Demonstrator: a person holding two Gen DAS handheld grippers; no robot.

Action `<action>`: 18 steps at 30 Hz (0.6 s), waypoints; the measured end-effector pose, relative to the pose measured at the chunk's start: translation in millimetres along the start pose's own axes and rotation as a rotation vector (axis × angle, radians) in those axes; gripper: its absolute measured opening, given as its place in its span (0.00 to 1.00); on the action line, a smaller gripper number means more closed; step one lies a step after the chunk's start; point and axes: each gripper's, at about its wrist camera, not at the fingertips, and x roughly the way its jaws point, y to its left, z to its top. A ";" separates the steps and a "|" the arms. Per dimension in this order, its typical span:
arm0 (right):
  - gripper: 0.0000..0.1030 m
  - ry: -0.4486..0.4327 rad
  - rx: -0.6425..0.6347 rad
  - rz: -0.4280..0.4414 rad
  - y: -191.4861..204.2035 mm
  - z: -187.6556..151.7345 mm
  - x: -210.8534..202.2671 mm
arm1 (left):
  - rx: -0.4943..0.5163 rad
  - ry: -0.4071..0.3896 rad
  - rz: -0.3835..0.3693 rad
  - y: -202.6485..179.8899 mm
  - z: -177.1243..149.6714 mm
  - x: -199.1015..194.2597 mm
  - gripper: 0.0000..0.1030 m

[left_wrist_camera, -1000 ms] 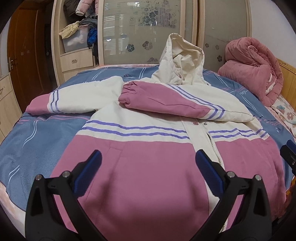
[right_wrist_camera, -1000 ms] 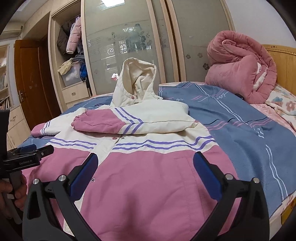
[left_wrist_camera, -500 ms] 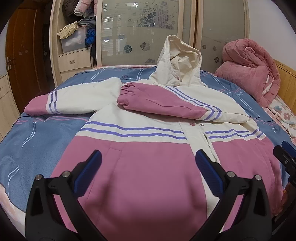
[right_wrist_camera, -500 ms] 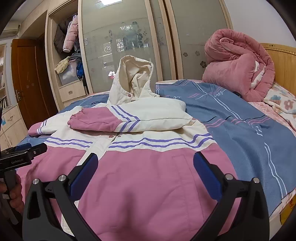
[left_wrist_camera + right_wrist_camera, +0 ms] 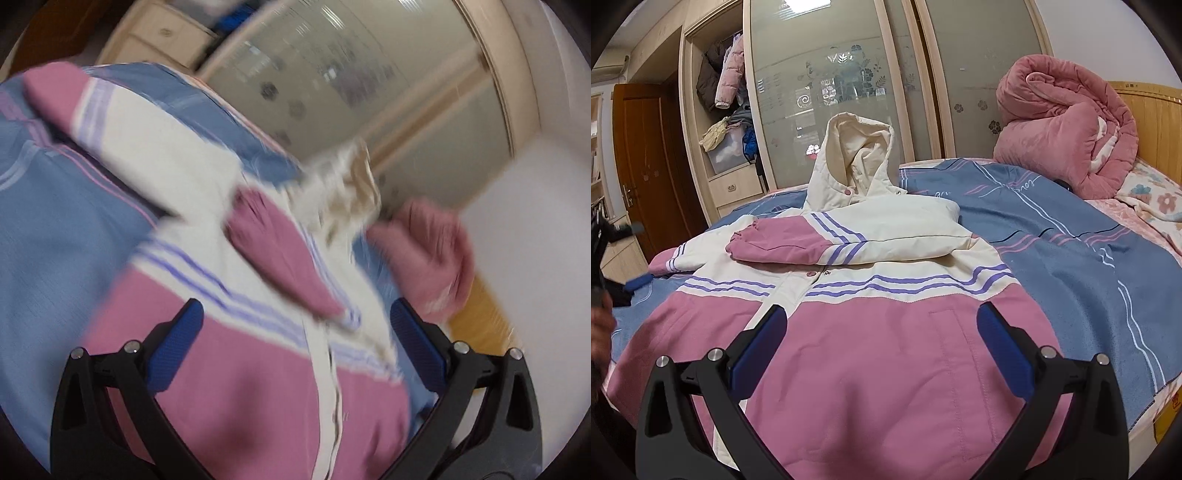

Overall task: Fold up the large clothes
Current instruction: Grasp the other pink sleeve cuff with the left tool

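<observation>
- A pink and cream hooded padded jacket [image 5: 857, 295] lies front-up on a blue striped bedspread [image 5: 1071, 266]; one sleeve is folded across its chest.
- The left gripper [image 5: 295, 354] and right gripper [image 5: 879, 354] hover above the near hem, both spread wide, holding nothing.
- Likely step: folding the second sleeve [image 5: 698, 254], far left, which the left gripper must reach and pinch.

You have one pink-and-cream hooded padded jacket [image 5: 871, 295] with purple stripes, one blue striped bedsheet [image 5: 1071, 251], one rolled pink quilt [image 5: 1063, 136], one floral pillow [image 5: 1156, 199], two frosted glass wardrobe doors [image 5: 827, 92], one brown wooden door [image 5: 646, 158], and two black grippers with blue pads.
</observation>
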 end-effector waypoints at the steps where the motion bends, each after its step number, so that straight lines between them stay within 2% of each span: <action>1: 0.99 -0.001 0.001 0.002 -1.0 -0.2 -1.0 | -0.039 -0.031 0.013 14.2 11.1 -6.5 0.98; 6: 0.99 0.009 0.013 0.016 -4.0 -0.8 -1.7 | -0.305 -0.155 0.080 105.6 57.7 -28.5 0.98; 8: 0.99 0.009 0.015 0.027 -2.2 -0.6 -1.3 | -0.354 -0.182 0.106 134.1 72.9 -29.1 0.98; 12: 0.99 0.016 0.012 0.048 3.6 0.0 0.8 | -0.462 -0.220 0.057 180.0 93.4 -25.8 0.98; 15: 0.99 0.022 -0.005 0.054 9.5 -1.4 2.5 | -0.495 -0.261 0.076 205.8 105.9 -20.1 0.98; 18: 0.99 0.037 -0.007 0.057 12.0 -3.2 6.2 | -0.512 -0.309 0.047 224.3 116.6 -17.5 0.98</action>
